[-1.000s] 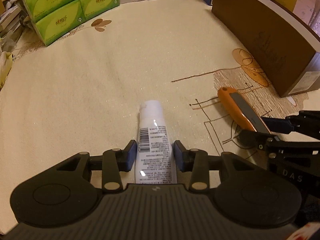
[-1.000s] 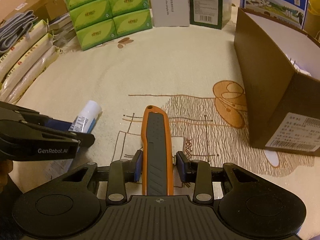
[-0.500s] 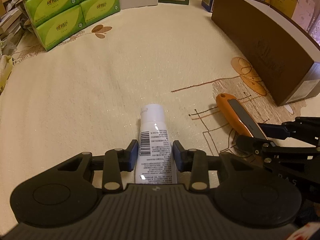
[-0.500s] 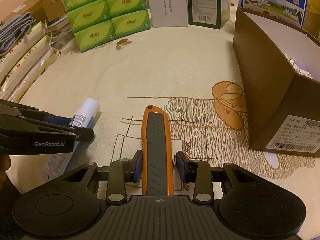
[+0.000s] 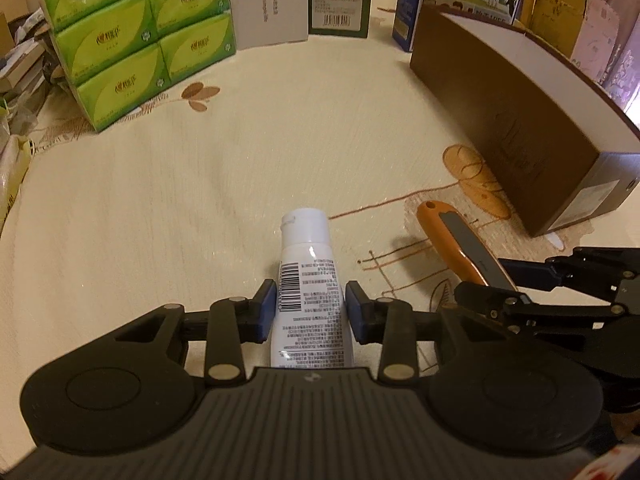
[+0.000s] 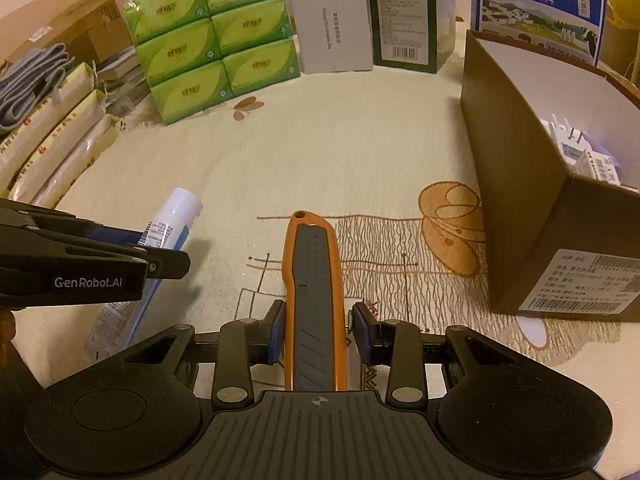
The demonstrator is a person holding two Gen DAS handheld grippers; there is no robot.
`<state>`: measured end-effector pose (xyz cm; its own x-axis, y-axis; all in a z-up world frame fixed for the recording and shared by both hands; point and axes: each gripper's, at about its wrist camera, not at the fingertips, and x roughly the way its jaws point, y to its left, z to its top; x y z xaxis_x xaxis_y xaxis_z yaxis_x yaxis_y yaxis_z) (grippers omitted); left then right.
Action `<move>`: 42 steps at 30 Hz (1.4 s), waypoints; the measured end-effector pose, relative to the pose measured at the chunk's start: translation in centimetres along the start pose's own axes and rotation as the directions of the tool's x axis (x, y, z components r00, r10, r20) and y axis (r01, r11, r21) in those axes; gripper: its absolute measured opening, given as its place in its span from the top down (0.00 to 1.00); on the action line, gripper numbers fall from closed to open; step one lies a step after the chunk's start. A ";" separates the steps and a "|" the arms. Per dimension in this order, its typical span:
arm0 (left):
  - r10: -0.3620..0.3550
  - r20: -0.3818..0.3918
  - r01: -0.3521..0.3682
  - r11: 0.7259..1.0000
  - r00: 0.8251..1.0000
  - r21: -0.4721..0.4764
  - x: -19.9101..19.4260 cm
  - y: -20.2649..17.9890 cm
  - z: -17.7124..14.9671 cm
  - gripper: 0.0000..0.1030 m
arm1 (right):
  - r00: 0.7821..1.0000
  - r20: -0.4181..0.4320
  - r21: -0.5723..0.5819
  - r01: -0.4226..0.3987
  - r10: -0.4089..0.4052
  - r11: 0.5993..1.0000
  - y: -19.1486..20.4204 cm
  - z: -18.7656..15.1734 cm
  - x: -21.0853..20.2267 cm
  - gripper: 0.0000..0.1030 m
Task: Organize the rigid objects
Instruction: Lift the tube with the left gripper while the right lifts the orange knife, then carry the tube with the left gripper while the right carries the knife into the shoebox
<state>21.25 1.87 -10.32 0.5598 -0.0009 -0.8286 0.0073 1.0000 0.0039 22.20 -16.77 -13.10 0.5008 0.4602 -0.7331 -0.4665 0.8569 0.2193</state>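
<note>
A cream cloth with brown leaf and line embroidery covers the worktop (image 5: 168,184), and packaged goods crowd its far edge under warm, dim light. At the back stands one block of green tissue packs (image 6: 216,36), six packs showing in the right wrist view, beside one white carton (image 6: 332,36), one dark green carton (image 6: 404,20) and one blue milk carton (image 6: 536,4). One open brown box (image 6: 516,216) sits on the right with small white items inside, too blurred to name. Two loose things are on hand: one white tube (image 5: 310,280) and one orange utility knife (image 6: 314,300). The left tool (image 5: 310,308) is narrowly set, its blue pads pressed on the tube's printed body, cap pointing away; the tube seems lifted just off the cloth, though that is hard to judge. The right tool (image 6: 318,334) is nearly closed, its pads gripping the knife's sides, just right of the tube.
</note>
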 end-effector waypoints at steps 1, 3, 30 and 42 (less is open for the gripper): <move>-0.002 0.005 0.002 1.000 1.000 0.001 -0.2 -0.1 0.1 0.69 | 1.000 0.004 0.002 -0.001 0.001 1.000 0.0 0.1 -0.2 0.69; -0.002 0.015 0.002 1.000 1.000 0.002 -0.6 -0.2 0.3 0.69 | 1.000 0.014 0.006 -0.003 0.003 1.000 0.0 0.3 -0.5 0.69; -0.073 0.127 0.065 0.996 0.989 0.064 -3.5 -4.2 5.3 0.69 | 0.989 0.148 0.078 0.013 -0.025 0.997 -3.5 3.9 -5.6 0.69; -0.148 0.179 0.126 0.983 0.973 0.132 -4.1 -8.8 8.9 0.69 | 0.974 0.211 0.153 0.054 -0.086 0.987 -7.5 6.1 -8.2 0.69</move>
<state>26.29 -7.04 -1.95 0.6919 -0.1507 -0.7061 0.1871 0.9820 -0.0262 26.04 -25.52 -4.82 0.6817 0.4233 -0.5967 -0.3216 0.9060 0.2752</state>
